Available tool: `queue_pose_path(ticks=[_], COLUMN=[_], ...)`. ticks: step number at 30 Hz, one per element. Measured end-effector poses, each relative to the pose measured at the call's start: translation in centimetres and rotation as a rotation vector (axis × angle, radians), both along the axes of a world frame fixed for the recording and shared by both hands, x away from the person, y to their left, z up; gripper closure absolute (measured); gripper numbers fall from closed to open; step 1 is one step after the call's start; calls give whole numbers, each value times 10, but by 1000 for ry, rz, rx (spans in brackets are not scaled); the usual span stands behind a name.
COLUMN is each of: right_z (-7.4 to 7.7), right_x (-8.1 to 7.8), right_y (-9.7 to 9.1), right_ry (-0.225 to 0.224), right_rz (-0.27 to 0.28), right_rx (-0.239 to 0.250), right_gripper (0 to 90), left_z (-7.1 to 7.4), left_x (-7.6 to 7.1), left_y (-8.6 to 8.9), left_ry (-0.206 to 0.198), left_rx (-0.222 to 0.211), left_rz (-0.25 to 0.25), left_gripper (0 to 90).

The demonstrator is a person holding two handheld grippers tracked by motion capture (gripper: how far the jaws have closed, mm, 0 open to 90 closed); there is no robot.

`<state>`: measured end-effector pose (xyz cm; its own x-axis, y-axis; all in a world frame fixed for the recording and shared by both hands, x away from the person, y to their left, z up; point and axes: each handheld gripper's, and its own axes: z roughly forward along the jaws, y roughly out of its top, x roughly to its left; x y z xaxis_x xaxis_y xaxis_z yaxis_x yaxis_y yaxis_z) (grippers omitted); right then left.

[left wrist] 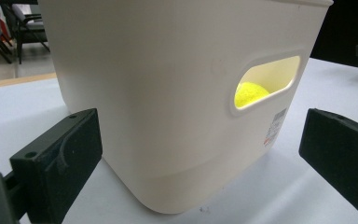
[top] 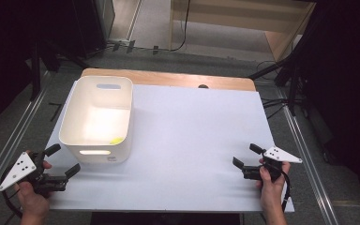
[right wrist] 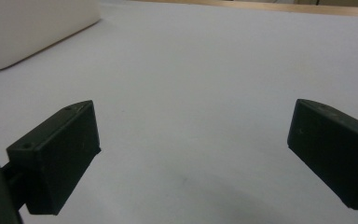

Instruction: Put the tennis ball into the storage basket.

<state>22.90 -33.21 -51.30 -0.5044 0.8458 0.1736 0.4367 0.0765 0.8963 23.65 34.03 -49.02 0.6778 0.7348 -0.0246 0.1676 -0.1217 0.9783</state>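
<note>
A white plastic bin (top: 97, 118) stands on the left part of the white table (top: 197, 136). Something small and yellow (top: 116, 140) lies inside near its front wall; in the left gripper view the yellow thing (left wrist: 251, 93) shows through the handle slot of the bin (left wrist: 168, 84). My left gripper (top: 62, 160) is open at the front left, just short of the bin's near corner, with nothing between its jaws. At the front right my right gripper (top: 247, 156) stands open over bare table, pointing left. In the right gripper view the bin's corner (right wrist: 32, 28) lies far off at upper left.
A wooden strip (top: 168, 77) runs along the table's far edge. Metal rails (top: 9, 140) flank the table on the floor at both sides. Cables and dark stands (top: 286, 79) sit beyond the far right corner.
</note>
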Motion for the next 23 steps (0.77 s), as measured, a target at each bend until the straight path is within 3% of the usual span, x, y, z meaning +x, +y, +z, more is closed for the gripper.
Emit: queue_pose_path(ticks=[8,12,23], right_z=[3,4,-1], right_x=[-10,-15,-19], right_y=[-9,-15,-21], right_ry=[-22,-34,-30], right_rz=[-43,-61,-85], right_rx=[25,12,18], right_gripper=[10,9,10], left_z=[0,0,0], left_x=[0,0,1], left_y=[1,1,1], left_ry=[3,0,4], left_rx=[1,-6,-15], left_rz=[-2,-3,0], left_gripper=[0,0,0])
